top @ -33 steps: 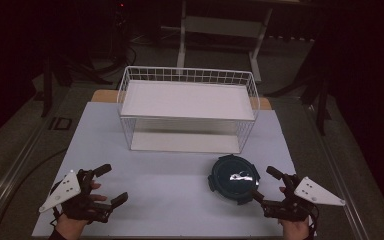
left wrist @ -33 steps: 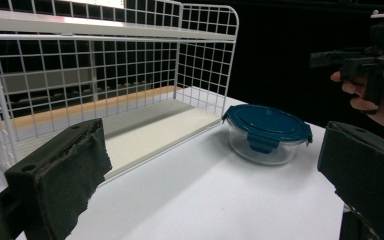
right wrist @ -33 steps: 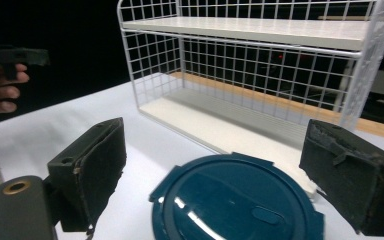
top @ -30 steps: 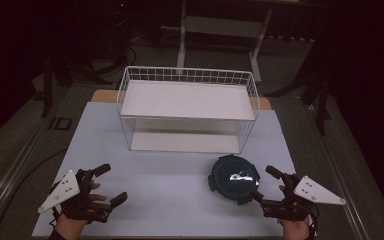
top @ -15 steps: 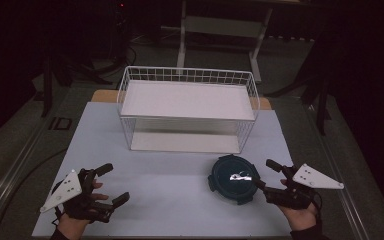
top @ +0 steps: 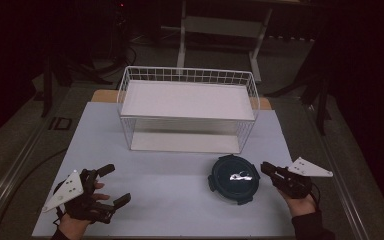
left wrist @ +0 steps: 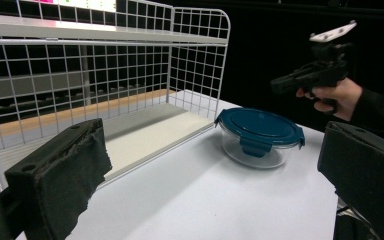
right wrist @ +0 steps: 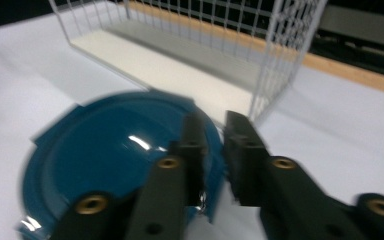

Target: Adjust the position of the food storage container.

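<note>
A round glass container with a dark blue clip lid (top: 234,178) (left wrist: 259,134) (right wrist: 120,165) stands on the white table, front right of centre. My right gripper (top: 266,168) (right wrist: 215,125) hovers just off the container's right rim, and it shows as well in the left gripper view (left wrist: 282,85). Its jaws have just been closing and stand almost together, a narrow slit left, nothing between them. My left gripper (top: 114,184) (left wrist: 215,165) rests at the front left of the table, jaws wide open and empty, pointing toward the container.
A white wire basket-shelf (top: 187,75) with a white board on top and another at its base stands across the back half of the table (top: 170,165). Dark floor, stands and cables surround the table. A wooden strip (top: 102,95) runs behind the shelf.
My right gripper has moved left and a little down toward the container's right rim, and its jaws have gone from wide open to nearly together. The left gripper has stayed put.
</note>
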The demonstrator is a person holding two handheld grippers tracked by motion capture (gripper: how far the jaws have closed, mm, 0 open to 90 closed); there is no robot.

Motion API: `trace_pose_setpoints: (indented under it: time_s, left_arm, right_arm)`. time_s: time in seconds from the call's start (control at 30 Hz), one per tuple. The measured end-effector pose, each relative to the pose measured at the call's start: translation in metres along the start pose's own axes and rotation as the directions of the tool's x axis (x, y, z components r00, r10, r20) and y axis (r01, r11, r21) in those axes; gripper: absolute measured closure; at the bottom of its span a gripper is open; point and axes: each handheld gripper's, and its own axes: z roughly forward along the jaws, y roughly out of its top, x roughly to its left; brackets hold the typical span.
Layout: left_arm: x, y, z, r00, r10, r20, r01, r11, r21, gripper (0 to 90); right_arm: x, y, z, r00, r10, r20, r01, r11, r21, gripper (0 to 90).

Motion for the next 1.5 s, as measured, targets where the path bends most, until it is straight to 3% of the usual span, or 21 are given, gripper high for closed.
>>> trace_pose_setpoints:
  time_s: [0.07, 0.17, 0.4, 0.47, 0.57, 0.63, 0.93, 1.03, 1.3, 1.5]
  left_arm:
    - [0.0, 0.0, 0.0, 1.0, -0.002, 0.004, 0.002, 1.0, -0.001, 0.2]
    - [0.0, 0.0, 0.0, 1.0, 0.0, 0.005, 0.0, 1.0, 0.0, 0.1]
    - [0.001, -0.001, 0.001, 0.9999, -0.006, 0.013, 0.006, 1.0, 0.005, 0.2]
    - [0.0, -0.001, 0.001, 0.9999, -0.006, 0.015, 0.006, 1.0, 0.004, 0.2]
    - [0.001, -0.002, 0.002, 0.9998, -0.009, 0.019, 0.009, 0.9999, 0.008, 0.2]
    - [0.001, -0.003, 0.002, 0.9997, -0.01, 0.021, 0.009, 0.9999, 0.012, 0.2]
    - [0.0, -0.004, 0.005, 0.9994, -0.011, 0.032, 0.011, 0.9997, 0.023, 0.1]
    - [0.0, -0.004, 0.006, 0.9994, -0.014, 0.032, 0.013, 0.9996, 0.025, 0.1]
    - [0.0, -0.005, 0.006, 0.9993, -0.017, 0.033, 0.017, 0.9996, 0.025, 0.2]
    - [-0.001, -0.005, 0.008, 0.9992, -0.016, 0.037, 0.014, 0.9994, 0.033, 0.2]
  right_arm:
    - [-0.005, -0.006, 0.005, 0.9998, 0.01, 0.019, -0.01, 1.0, 0.028, 89.5]
    - [-0.011, -0.017, 0.012, 0.9988, 0.028, 0.041, -0.03, 0.998, 0.064, 89.8]
    - [-0.013, -0.033, 0.027, 0.998, 0.058, 0.026, -0.061, 0.991, 0.123, 90.0]
    - [-0.011, -0.035, 0.03, 0.9987, 0.047, 0.022, -0.05, 0.99, 0.132, 90.0]
    - [-0.011, -0.035, 0.029, 0.9981, 0.059, 0.016, -0.061, 0.99, 0.131, 90.0]
    - [-0.011, -0.037, 0.029, 0.9957, 0.093, -0.001, -0.092, 0.988, 0.127, 90.0]
    - [0.004, -0.035, 0.031, 0.9948, 0.088, -0.052, -0.08, 0.988, 0.134, 90.0]
    - [0.005, -0.036, 0.03, 0.9937, 0.085, -0.073, -0.075, 0.988, 0.135, 90.0]
    - [0.006, -0.034, 0.029, 0.9952, 0.067, -0.072, -0.057, 0.99, 0.131, 90.0]
    - [0.005, -0.035, 0.029, 0.9918, 0.089, -0.091, -0.078, 0.989, 0.122, 90.0]
